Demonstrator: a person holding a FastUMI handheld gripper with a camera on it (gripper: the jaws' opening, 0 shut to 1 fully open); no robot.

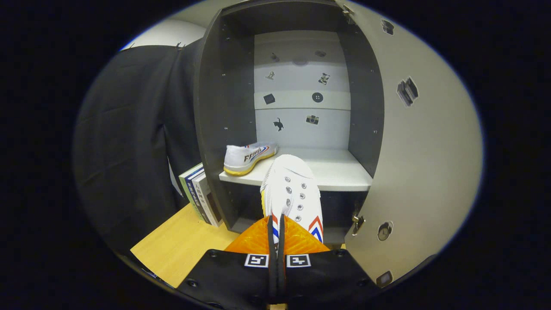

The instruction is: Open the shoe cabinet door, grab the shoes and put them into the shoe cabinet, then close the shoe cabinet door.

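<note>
White canvas fills the centre of the gripper view: a white sneaker with metal eyelets and red and blue chevron stripes on its side is held up in front of the camera, toe pointing away towards an open shoe cabinet. The gripper is clenched on this shoe, its two fingers drawn close together with only a thin slit between them, pinching the rear edge of the shoe's upper. The toe of the held shoe reaches the front edge of the cabinet's pale shelf, and I cannot tell whether it touches the shelf or hovers just above it. A second, matching white shoe with a yellowish sole already lies on that shelf, at its left end, side-on, just beside the cabinet's dark left wall. The cabinet has dark side panels and a light back panel dotted with small black stickers. Its light grey door stands swung open on the right, also carrying a few small stickers. Left of the cabinet, a few books stand upright on a light wooden tabletop, leaning against the cabinet's side, with black cloth hanging behind them.
</note>
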